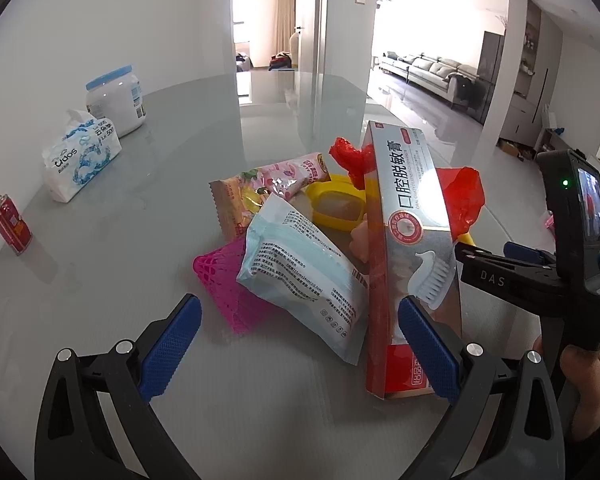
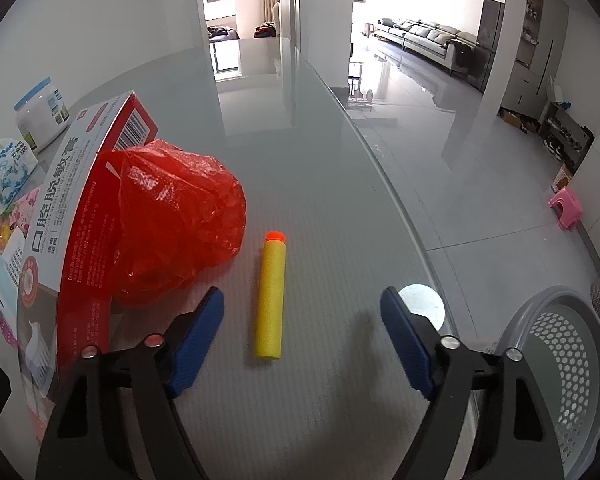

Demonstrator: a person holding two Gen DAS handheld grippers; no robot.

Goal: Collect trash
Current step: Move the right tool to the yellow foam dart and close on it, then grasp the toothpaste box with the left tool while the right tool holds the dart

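A heap of trash lies on the grey table (image 1: 112,264): a silver-red toothpaste box (image 1: 410,248), a light blue wet-wipe pack (image 1: 300,276), a pink snack wrapper (image 1: 272,184), a pink mesh piece (image 1: 224,284), a yellow item (image 1: 340,204) and a red plastic bag (image 1: 460,196). My left gripper (image 1: 300,344) is open just in front of the heap, its right finger beside the box. My right gripper (image 2: 302,336) is open and empty around the near end of a yellow foam dart (image 2: 270,296). The red bag (image 2: 176,220) and toothpaste box (image 2: 72,216) lie to its left.
A tissue pack (image 1: 80,156), a white jar with a blue lid (image 1: 116,100) and a red can (image 1: 11,224) stand at the table's left. A grey perforated basket (image 2: 560,364) sits off the table's right edge. A pink stool (image 2: 566,204) stands on the floor.
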